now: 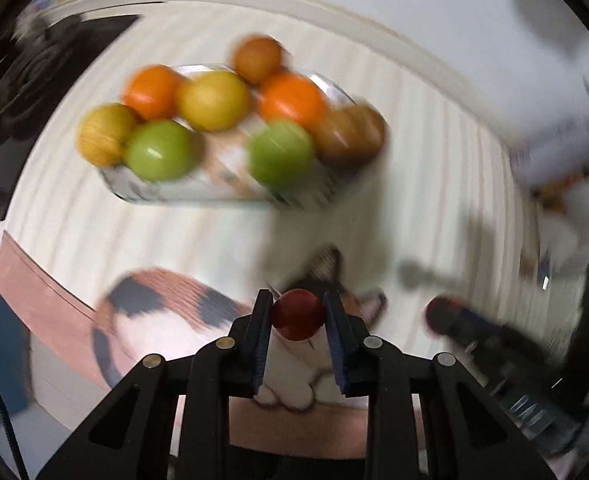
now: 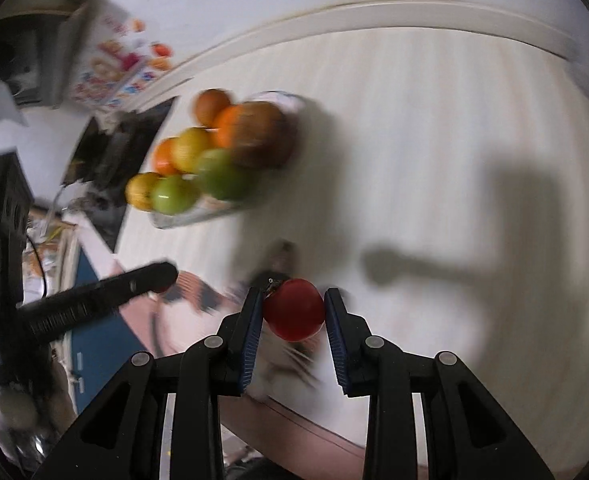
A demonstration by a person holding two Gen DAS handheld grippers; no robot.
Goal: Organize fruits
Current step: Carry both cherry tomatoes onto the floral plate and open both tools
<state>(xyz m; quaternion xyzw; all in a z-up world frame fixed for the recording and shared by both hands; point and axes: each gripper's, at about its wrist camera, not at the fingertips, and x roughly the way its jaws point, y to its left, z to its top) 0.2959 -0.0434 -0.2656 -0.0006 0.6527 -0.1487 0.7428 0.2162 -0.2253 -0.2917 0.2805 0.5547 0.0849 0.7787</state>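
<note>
Two claws, left claw [image 1: 297,314] and right claw [image 2: 293,310], each clamp a red fruit.

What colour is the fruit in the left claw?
Dark red fruit, clamped in the left claw; clearest in the left wrist view.

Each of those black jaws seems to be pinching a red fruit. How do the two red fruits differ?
The red fruit in the left gripper looks darker, a deep maroon; the red fruit in the right gripper is brighter red. The left one fills less of the gap between its jaws and looks smaller and rounder; the right one looks bulkier and shows a dark stem end at its upper left. Both are smooth, round, and gripped at the fingertips above the pale table.
</note>
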